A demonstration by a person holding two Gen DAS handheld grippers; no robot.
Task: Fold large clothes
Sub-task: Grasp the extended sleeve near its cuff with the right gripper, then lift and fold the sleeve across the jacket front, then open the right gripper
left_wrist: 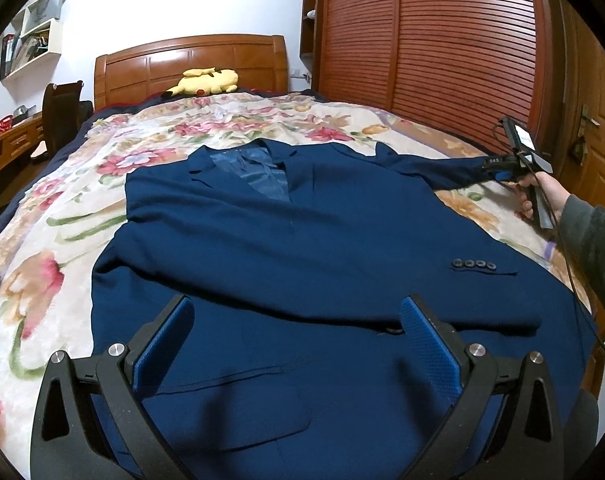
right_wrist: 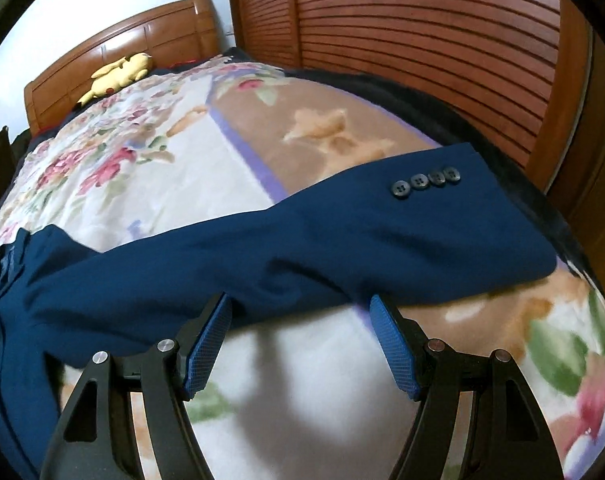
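A navy suit jacket (left_wrist: 286, 240) lies front up on the floral blanket (left_wrist: 62, 216), collar toward the headboard. One sleeve is folded across its chest, with the cuff buttons (left_wrist: 472, 265) at the right. My left gripper (left_wrist: 298, 308) hovers open over the jacket's lower front, with nothing between its pads. The other sleeve (right_wrist: 342, 232) stretches out to the side, its cuff buttons (right_wrist: 426, 180) facing up. My right gripper (right_wrist: 300, 304) stands open at this sleeve's near edge, fingertips just touching the cloth. In the left wrist view, the right gripper (left_wrist: 498, 170) is held by a hand at the sleeve's end.
A yellow plush toy (left_wrist: 206, 80) rests against the wooden headboard (left_wrist: 190, 60). A slatted wooden wardrobe (left_wrist: 422, 40) runs along the bed's right side, with a door (left_wrist: 594, 128) beyond it. Wall shelves (left_wrist: 34, 32), a desk and a dark chair (left_wrist: 60, 116) stand at the left.
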